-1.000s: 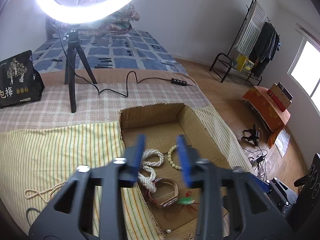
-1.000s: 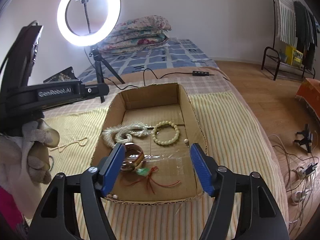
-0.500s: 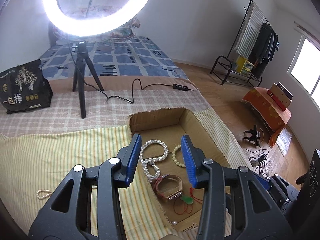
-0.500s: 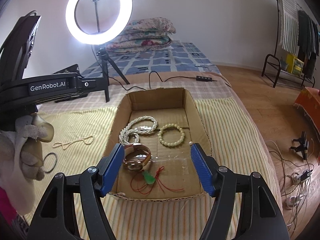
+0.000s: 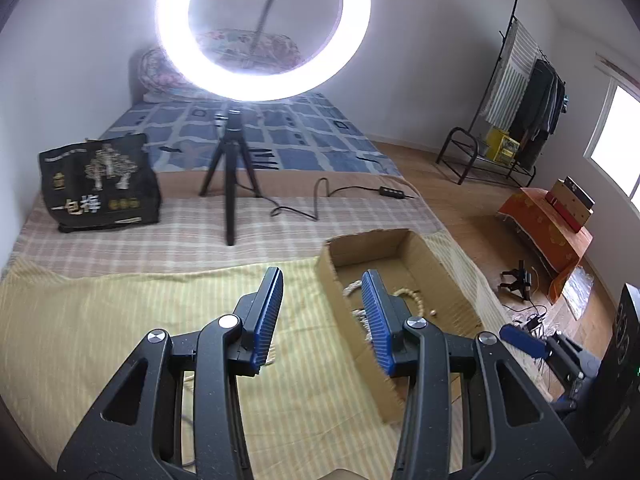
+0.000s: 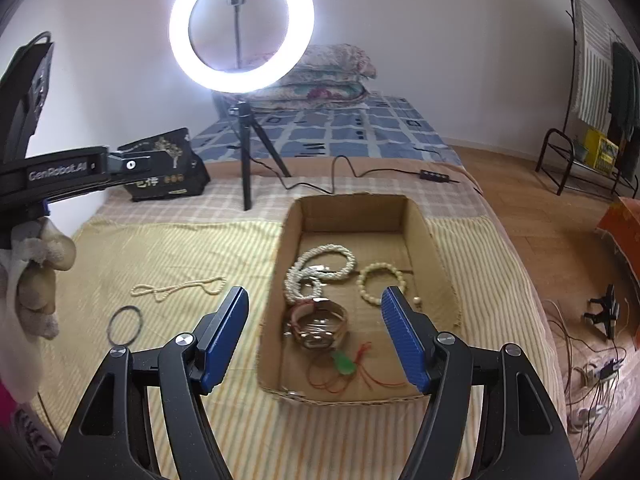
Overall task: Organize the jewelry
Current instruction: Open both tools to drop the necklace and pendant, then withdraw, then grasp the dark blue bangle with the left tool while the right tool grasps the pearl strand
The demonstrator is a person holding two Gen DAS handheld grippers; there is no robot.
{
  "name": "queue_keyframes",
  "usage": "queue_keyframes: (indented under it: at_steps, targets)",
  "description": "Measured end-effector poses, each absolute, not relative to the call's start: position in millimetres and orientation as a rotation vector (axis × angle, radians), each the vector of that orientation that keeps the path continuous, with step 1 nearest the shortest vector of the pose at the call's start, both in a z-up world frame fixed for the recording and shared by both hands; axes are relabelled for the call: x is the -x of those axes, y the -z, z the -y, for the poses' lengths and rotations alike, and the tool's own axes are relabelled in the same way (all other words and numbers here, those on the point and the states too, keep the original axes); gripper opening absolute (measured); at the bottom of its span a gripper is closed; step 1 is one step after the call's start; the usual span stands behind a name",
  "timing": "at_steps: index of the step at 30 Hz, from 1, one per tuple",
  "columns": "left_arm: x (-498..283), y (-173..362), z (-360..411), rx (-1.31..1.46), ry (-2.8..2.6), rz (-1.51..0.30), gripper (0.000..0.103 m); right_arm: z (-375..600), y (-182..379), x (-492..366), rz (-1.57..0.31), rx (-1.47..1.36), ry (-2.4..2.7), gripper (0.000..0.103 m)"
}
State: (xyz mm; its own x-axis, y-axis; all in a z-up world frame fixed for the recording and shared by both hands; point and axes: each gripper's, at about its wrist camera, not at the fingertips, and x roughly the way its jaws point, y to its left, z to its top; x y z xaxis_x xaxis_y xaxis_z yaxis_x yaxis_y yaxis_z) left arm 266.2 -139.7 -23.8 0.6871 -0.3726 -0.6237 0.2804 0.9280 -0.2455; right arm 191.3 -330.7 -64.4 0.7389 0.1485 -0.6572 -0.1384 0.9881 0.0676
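A cardboard box lies on the striped yellow cloth. It holds a twisted pearl necklace, a cream bead bracelet, a brown watch and a green pendant on red cord. Left of the box on the cloth lie a thin bead chain and a dark ring. My right gripper hovers open over the box's near half, holding nothing. My left gripper is open and empty above the cloth, beside the box's left wall. A gloved hand carries it.
A lit ring light on a tripod stands behind the box, its cable and switch trailing right. A black bag sits at the back left. The bed's edge drops to the wooden floor on the right, where loose cables lie.
My left gripper has drawn away from over the box, leftwards and up, to above the cloth. The right gripper has pulled back a little. Neither jaw width has changed.
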Motion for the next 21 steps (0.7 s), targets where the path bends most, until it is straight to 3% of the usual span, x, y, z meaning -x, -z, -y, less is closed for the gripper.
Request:
queue_keyframes:
  at_steps: [21]
  targets:
    - [-232,36,0,0.153,0.225,-0.749,0.041,248,79,-217,-0.778,0.005,-0.309,0.069]
